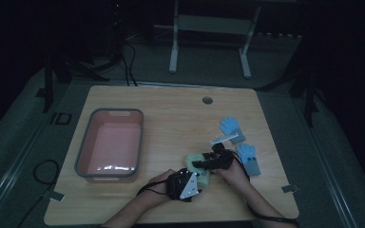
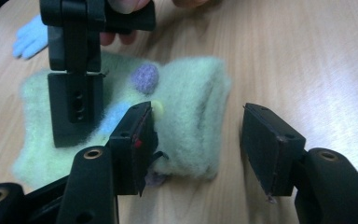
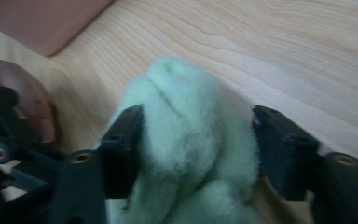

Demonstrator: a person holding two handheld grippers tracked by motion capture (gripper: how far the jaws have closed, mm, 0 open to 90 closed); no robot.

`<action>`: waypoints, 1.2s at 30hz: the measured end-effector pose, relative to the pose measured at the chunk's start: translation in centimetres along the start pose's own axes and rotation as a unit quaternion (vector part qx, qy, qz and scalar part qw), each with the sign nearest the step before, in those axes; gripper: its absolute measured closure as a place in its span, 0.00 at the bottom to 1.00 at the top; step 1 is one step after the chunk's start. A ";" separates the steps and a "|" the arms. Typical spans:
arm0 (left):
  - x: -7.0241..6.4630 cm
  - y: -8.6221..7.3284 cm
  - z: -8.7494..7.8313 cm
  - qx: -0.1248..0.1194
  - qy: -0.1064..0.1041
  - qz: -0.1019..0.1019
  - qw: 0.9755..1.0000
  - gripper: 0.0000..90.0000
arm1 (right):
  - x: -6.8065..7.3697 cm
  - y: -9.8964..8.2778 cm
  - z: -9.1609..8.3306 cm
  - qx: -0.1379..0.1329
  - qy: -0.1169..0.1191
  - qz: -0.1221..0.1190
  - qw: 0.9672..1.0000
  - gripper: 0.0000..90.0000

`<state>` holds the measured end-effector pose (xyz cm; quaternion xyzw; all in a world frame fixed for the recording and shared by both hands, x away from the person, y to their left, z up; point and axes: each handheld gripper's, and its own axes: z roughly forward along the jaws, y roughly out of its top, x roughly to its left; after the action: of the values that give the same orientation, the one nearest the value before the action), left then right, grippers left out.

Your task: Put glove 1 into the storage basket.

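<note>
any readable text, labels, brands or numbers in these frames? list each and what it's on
None readable. The fuzzy green cloth, the two blue gloves, the pink bin, the wooden table and both grippers carry no legible word, number or logo. The high view is too dark for small print.

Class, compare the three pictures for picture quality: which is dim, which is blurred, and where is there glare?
High view: dim and bluish, surroundings nearly black, with a bright glint inside the pink plastic bin. Left gripper view: well lit, pale sheen on the wooden table; the fluffy green wool cloth is fairly sharp, the near jaws soft. Right gripper view: that cloth is blurred, very close to the lens.
</note>
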<state>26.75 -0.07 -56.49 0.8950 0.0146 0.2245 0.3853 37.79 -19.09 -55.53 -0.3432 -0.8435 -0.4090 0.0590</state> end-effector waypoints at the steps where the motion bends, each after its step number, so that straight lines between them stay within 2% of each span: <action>1: 0.0 0.0 0.0 0.000 0.004 0.000 1.000 0.51 | 0.0 -0.1 0.0 -0.003 0.002 0.001 1.000 0.44; 5: 0.0 0.0 0.3 0.008 0.020 0.003 1.000 0.64 | -0.1 -0.2 0.0 0.003 0.018 0.004 1.000 0.58; 7: 0.1 0.1 0.4 0.007 0.020 -0.006 1.000 0.70 | -0.2 -0.1 0.0 0.011 0.028 0.010 0.999 0.64; 9: 0.6 0.1 0.3 0.003 0.003 -0.037 0.999 0.76 | -0.3 0.0 -0.1 0.016 0.034 0.012 0.999 0.69; 11: 1.2 0.1 0.1 0.002 -0.013 -0.058 0.998 0.80 | -0.2 0.1 -0.2 0.017 0.036 0.017 0.999 0.72; 13: 1.7 0.2 0.0 0.004 -0.024 -0.072 0.997 0.81 | 0.0 0.3 -0.4 0.016 0.029 0.010 0.999 0.75; 15: 1.9 0.4 -0.1 0.007 -0.027 -0.076 0.997 0.82 | 0.3 0.4 -0.5 0.015 0.022 0.006 1.000 0.76; 21: 2.6 1.4 -1.1 0.010 -0.022 -0.082 0.996 0.83 | 0.8 1.3 -1.2 0.006 0.026 0.001 1.000 0.79; 29: 4.0 2.6 -3.4 0.010 -0.009 -0.072 0.997 0.83 | 2.0 3.4 -2.6 -0.016 0.025 -0.023 0.999 0.79; 36: 4.9 3.1 -5.3 0.019 0.000 -0.062 0.998 0.83 | 3.3 5.2 -2.9 -0.028 0.027 -0.042 0.998 0.79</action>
<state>28.50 2.36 -49.27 0.8996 0.0744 0.2000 0.3810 37.96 -17.22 -48.98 -0.2983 -0.8435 -0.4433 0.0549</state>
